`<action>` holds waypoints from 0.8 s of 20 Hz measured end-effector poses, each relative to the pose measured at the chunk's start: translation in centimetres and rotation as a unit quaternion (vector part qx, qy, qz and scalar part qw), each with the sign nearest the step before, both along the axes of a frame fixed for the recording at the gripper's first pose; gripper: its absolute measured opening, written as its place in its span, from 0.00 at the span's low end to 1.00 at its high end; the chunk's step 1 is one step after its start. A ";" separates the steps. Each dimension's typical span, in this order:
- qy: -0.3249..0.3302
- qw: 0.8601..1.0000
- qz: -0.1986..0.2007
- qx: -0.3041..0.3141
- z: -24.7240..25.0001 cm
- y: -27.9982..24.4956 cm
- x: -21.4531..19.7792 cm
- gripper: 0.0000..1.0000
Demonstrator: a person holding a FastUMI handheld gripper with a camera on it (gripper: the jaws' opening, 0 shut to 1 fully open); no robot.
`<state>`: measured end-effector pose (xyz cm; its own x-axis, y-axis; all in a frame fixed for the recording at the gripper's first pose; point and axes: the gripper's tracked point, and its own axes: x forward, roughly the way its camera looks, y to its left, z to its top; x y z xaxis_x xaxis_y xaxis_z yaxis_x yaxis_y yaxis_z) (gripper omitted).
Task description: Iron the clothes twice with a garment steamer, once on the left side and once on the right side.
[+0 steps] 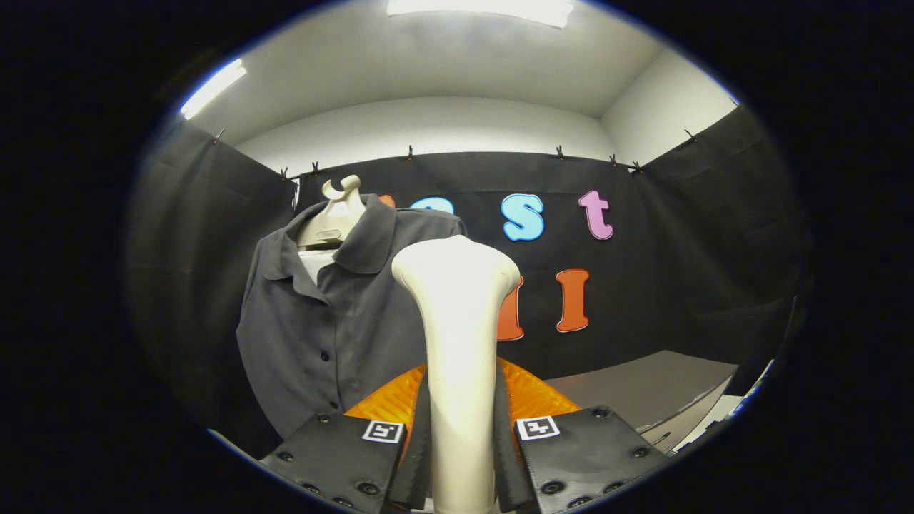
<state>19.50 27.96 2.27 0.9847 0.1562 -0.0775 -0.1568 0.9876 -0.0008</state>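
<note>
Steamer (460, 343) upright between fingers (421, 442) | both fingers clamp its handle | shirt (321, 328) beyond, left

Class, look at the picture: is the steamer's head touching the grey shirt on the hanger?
Cannot tell. In the gripper view the claw is shut on the steamer, whose head overlaps the grey shirt; no contact or gap shows plainly.

Gripper (460, 457) pointing forward and level, both black fingers (343, 457) drawn in against the sides of the cream steamer handle (460, 343), clamping it upright between the pads.
</note>
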 end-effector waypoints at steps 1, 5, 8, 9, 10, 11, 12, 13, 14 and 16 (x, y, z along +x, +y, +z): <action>0.003 1.000 0.002 -0.008 -0.3 0.8 0.2 0.44; 0.013 1.000 0.004 -0.025 -1.4 4.0 1.4 0.44; 0.025 0.999 0.002 -0.041 -2.8 5.6 2.3 0.44; 0.028 0.999 0.002 -0.046 -3.4 6.0 2.7 0.44; 0.031 0.998 0.000 -0.051 -3.8 6.1 3.0 0.44; 0.035 0.998 -0.005 -0.054 -4.2 6.2 3.3 0.44; 0.037 0.998 -0.007 -0.054 -4.4 6.3 3.5 0.44; 0.039 0.998 -0.006 -0.054 -4.6 6.4 3.7 0.44; 0.041 0.998 -0.008 -0.056 -4.7 6.4 3.7 0.44; 0.042 0.997 -0.008 -0.060 -5.1 6.4 3.7 0.44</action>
